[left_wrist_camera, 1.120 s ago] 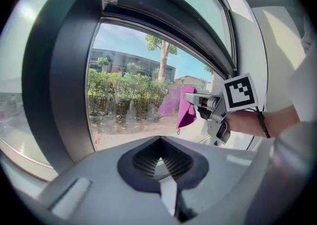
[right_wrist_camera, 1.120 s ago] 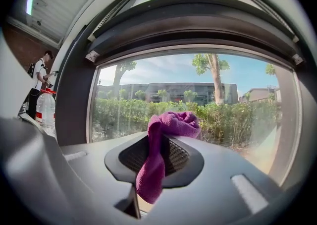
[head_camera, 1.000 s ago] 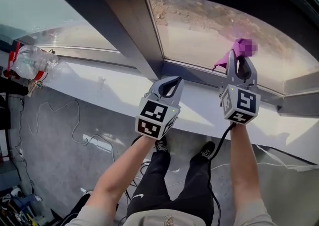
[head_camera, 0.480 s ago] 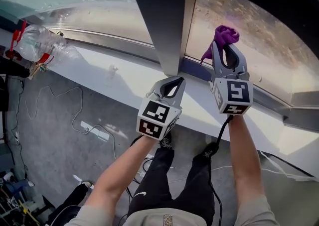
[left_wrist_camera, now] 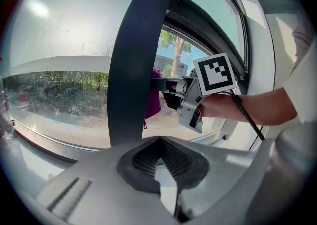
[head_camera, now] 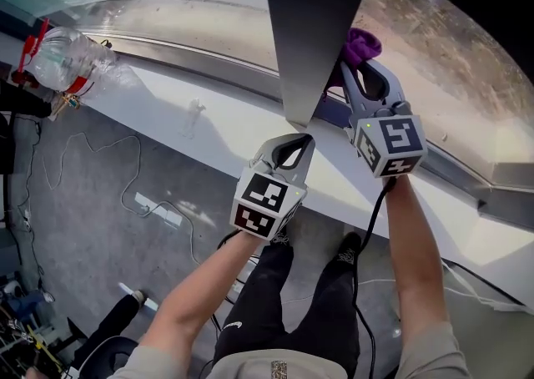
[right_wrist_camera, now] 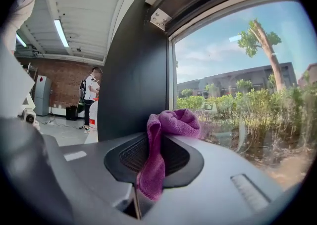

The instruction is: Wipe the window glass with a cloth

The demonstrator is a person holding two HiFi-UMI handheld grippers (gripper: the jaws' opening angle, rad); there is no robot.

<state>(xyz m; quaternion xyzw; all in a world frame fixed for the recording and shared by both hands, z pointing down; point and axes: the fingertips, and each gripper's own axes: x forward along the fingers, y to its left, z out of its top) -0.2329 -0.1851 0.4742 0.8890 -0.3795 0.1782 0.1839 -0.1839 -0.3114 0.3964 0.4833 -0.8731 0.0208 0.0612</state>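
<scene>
Purple cloth is squeezed tight in the jaws of the right gripper. It is up at the window glass, at the left edge of that pane, just beside the dark frame post. I cannot tell if it touches the glass.

The cloth is bunched up. Its fat end pokes out past the jaw tips toward the glass, and its thin tail runs back along the jaws.

The left gripper is over the windowsill, with its jaws pressed together on nothing.

The glass looks dusty along its bottom edge, so I think most of the wiping is left to do.
</scene>
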